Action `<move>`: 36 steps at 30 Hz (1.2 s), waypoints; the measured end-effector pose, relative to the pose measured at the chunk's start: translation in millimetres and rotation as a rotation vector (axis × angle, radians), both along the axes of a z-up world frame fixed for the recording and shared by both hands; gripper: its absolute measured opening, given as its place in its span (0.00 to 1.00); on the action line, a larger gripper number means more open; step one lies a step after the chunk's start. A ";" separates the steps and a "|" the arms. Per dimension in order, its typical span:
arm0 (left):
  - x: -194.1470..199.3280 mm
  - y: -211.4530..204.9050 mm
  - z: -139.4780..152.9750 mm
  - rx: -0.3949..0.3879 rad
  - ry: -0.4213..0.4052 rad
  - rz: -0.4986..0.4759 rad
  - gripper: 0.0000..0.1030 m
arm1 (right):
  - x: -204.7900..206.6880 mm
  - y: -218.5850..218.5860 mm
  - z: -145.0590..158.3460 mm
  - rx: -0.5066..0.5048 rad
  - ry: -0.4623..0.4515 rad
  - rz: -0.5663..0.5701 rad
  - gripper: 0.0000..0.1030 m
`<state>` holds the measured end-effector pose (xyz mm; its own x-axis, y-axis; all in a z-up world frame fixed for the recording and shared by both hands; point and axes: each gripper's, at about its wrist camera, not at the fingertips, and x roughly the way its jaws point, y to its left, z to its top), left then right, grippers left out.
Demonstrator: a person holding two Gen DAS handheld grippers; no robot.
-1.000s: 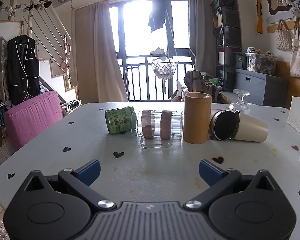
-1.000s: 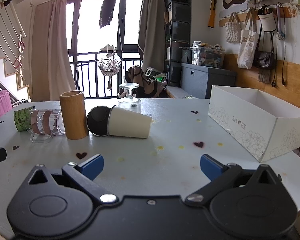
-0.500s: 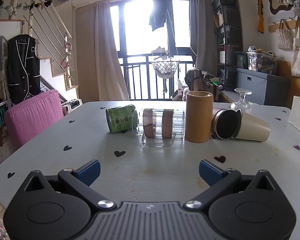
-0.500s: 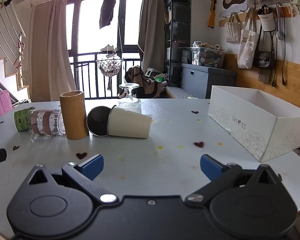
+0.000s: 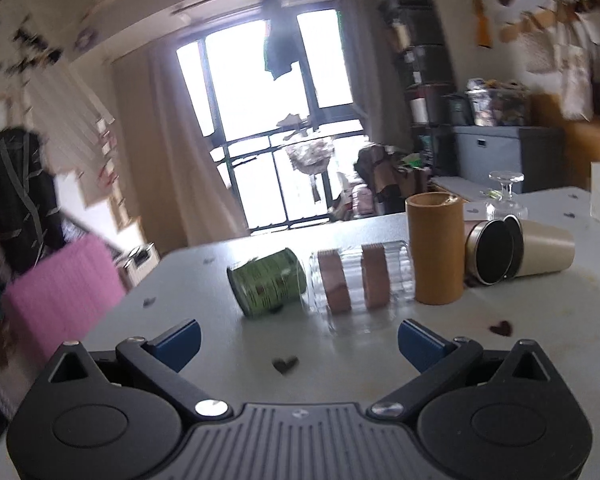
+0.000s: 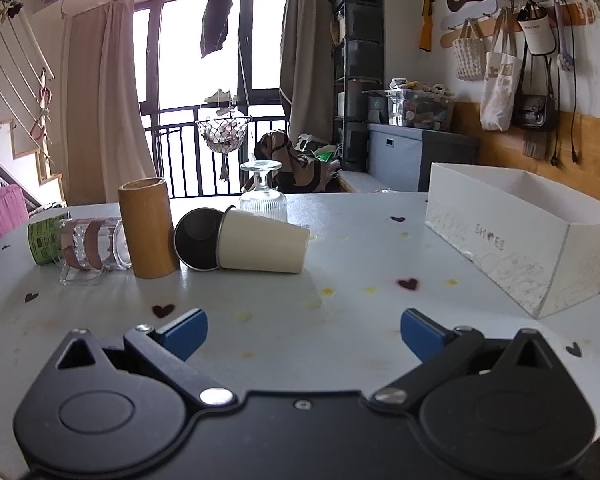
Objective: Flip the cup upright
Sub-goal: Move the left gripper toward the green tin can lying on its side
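Note:
Several cups stand in a row on the grey table. A green cup lies on its side at the left, and also shows in the right wrist view. Beside it lies a clear glass mug with brown bands. A tall brown cup stands upright. A steel cup and a cream cup lie on their sides. A stemmed glass stands upside down behind them. My left gripper is open and empty, just before the green cup and mug. My right gripper is open and empty, short of the cream cup.
A white shoebox without a lid stands at the table's right side. A pink chair stands off the table's left edge. The table bears small heart marks and yellow spots.
My left gripper has moved forward and tilted, closer to the green cup and glass mug; its view is blurred. The right gripper has not moved.

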<state>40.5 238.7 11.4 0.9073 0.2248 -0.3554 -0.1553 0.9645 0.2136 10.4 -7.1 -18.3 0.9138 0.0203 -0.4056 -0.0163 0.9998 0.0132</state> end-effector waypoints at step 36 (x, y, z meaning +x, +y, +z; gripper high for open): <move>240.7 66.1 -47.8 0.718 0.626 -0.318 1.00 | 50.2 -9.7 -32.1 -0.023 0.084 -0.116 1.00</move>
